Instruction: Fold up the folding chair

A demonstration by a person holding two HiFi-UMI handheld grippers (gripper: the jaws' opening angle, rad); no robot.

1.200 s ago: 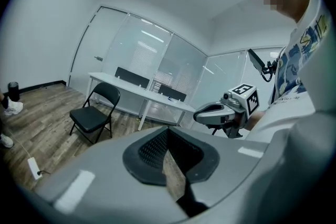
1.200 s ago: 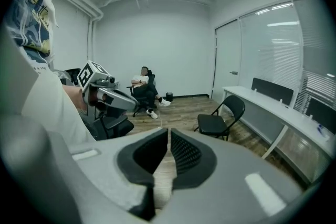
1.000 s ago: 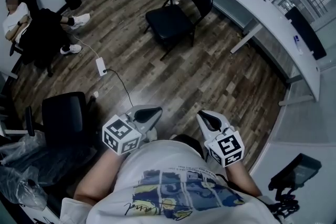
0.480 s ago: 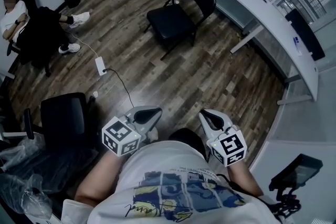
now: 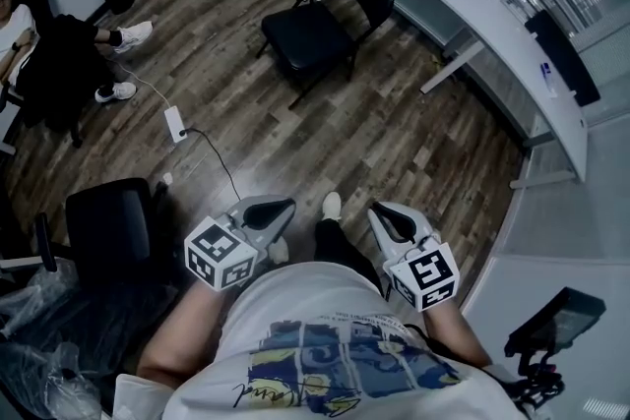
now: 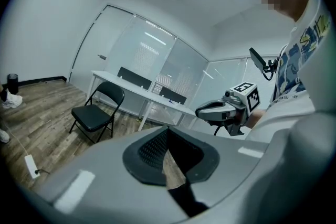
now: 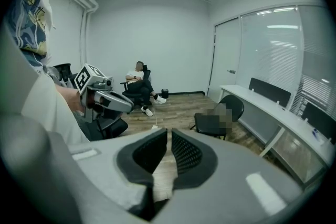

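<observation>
The black folding chair stands unfolded on the wood floor in front of the white desk, well ahead of me. It also shows small in the left gripper view and, partly under a mosaic patch, in the right gripper view. My left gripper is held at waist height, shut and empty, with its pads meeting. My right gripper is beside it, all but shut. Its jaws have just eased apart by a sliver, with nothing between them. Both grippers are far from the chair.
A black office chair stands close on my left. A power strip and its cable lie on the floor between me and the chair. A person sits at the far left wall. My shoe shows between the grippers.
I have stepped towards the folding chair, and a foot now shows between the grippers. Both grippers have been carried forward with me, still empty.
</observation>
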